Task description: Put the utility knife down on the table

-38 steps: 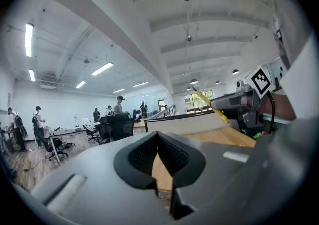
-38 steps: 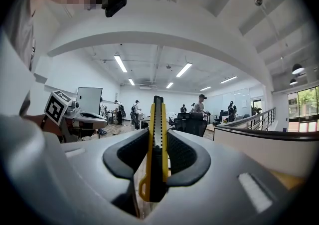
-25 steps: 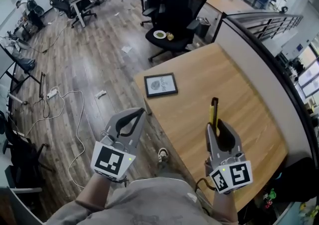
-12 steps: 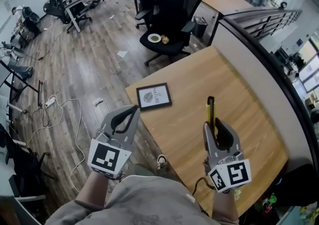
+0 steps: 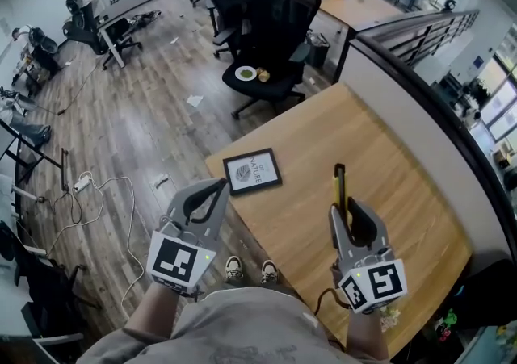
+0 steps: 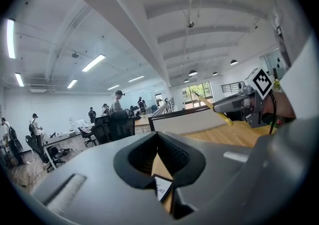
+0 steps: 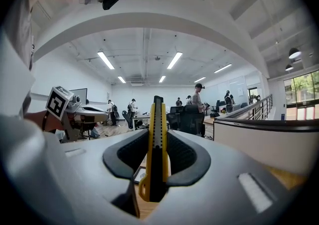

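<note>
Left to right. Your left tool [image 5: 216,189] is fully closed with nothing between its jaws. It hangs off the near-left edge of the surface [image 5: 388,161], over the floor, and its tips point toward 1 o'clock at the framed picture [image 5: 252,171] lying just beyond them. It seems parked there to stay out of the way, since the task needs one hand only.

At about 3 o'clock from it, your right tool [image 5: 347,213] is clamped on the utility knife [image 5: 339,185]. The pads pinch the rear part of the yellow body and the front end juts out toward 12 o'clock. In the right gripper view the knife stands on edge between the jaws, with bare wood showing below it. It therefore looks to be held above the surface rather than resting on it, though how high cannot be told. The open wood under it looks like a fair spot to lower and release the knife. The step in hand is not yet done.
</note>
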The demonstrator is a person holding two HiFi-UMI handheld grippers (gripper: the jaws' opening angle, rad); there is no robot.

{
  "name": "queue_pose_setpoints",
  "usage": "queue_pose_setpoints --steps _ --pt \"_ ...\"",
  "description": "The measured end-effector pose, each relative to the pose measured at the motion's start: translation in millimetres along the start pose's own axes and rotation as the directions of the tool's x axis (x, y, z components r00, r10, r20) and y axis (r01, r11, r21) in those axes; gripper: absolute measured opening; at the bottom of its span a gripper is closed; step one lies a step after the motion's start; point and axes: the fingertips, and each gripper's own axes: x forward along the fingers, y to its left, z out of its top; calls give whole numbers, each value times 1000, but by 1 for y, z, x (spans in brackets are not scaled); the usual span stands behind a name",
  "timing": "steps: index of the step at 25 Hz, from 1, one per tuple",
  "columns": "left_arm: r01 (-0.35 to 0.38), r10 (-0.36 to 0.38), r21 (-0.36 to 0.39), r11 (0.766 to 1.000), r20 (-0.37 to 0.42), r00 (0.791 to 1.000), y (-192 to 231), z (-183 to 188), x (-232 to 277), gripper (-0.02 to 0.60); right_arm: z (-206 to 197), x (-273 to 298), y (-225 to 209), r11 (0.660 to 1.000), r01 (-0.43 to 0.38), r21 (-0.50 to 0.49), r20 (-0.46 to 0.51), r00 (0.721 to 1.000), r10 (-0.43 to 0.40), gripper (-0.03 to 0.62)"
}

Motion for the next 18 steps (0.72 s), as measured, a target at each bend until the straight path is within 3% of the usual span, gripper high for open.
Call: queue_pose_setpoints --steps 7,10,15,18 --pt "19 -19 -19 1000 -30 999 20 -21 1 2 -17 8 -2 999 49 16 -52 997 -48 124" --pt "33 -33 10 999 -18 999 30 -26 11 2 -17 15 -7 998 69 16 -55 996 -68 124" --pt "53 -52 -35 998 27 998 42 -15 34 0 -9 41 -23 997 79 -20 -58 995 -80 124" --pt "29 -31 52 998 45 998 49 -1 48 1 -1 64 -38 995 87 -50 -58 994 -89 124"
